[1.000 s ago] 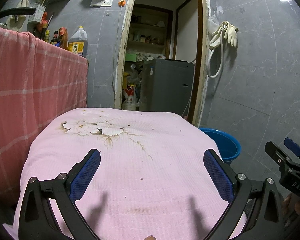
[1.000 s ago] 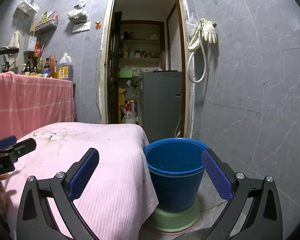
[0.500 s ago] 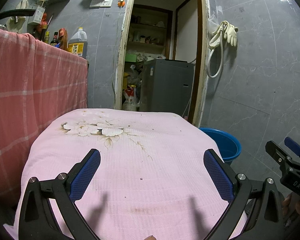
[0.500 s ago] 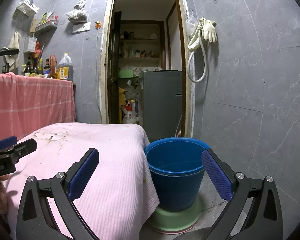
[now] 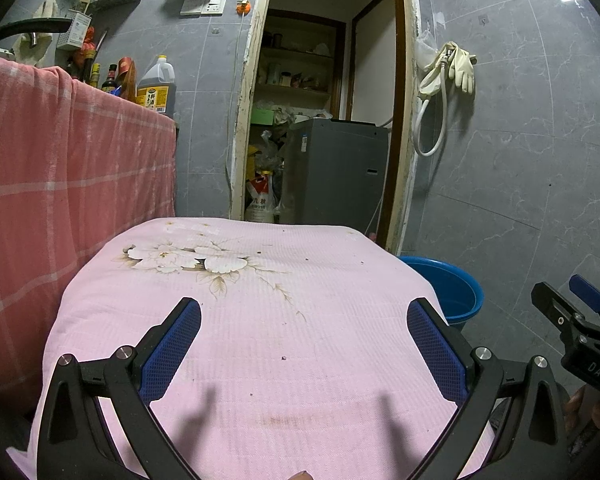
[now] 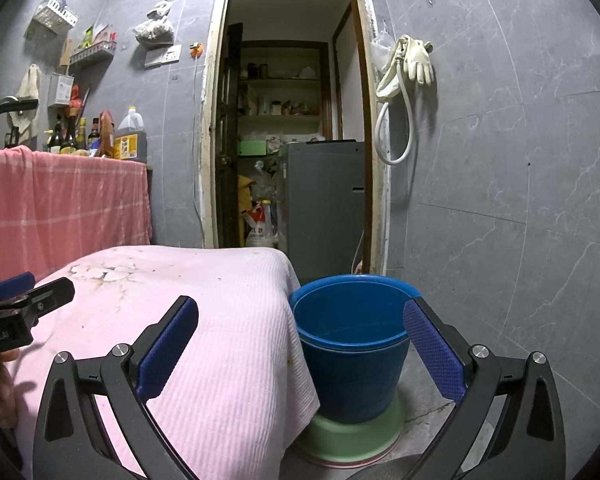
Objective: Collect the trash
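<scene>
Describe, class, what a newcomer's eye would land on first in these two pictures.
The pink waffle-textured cloth with a faded white flower print fills the foreground, draped over a low surface. Beside its right edge a round blue plastic bucket stands on a pale green base on the floor. Pale rubber gloves hang on the grey tiled wall, right of the open doorway.

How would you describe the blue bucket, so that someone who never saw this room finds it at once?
Find the low table under the pink cloth in front of the open doorway. On the floor just right of its corner stands the blue bucket, open-topped, on a pale green base. It is the only blue container there.
</scene>
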`<state>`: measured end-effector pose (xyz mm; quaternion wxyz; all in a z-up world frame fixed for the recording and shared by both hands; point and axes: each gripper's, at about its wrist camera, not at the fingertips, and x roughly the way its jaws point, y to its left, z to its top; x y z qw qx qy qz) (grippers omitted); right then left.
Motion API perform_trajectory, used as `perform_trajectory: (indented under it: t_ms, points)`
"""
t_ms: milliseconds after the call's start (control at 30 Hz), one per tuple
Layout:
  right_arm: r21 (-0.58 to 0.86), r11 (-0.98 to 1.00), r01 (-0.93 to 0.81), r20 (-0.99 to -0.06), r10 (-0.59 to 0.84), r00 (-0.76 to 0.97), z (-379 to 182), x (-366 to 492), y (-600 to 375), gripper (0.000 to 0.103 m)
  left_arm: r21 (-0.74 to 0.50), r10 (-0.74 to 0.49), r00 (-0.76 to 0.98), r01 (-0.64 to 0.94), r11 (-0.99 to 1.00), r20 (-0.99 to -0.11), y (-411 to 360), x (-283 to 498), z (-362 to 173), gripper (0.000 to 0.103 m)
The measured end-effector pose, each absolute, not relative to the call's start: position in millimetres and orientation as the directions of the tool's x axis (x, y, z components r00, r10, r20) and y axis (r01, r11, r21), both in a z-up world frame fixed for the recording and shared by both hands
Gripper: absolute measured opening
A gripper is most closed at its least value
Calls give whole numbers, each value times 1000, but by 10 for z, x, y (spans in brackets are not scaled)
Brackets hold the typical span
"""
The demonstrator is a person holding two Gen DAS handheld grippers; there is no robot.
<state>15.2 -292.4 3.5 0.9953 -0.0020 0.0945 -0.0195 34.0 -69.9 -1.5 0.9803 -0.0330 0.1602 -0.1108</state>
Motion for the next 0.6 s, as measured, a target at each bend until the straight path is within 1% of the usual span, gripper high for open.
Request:
perform_trajectory:
  t_ms: [600]
  points:
    - [-4,999,35,-190,-35,981,16,147,-2902,103,-102,-226,925,205,973,-304,-678,337,6,101]
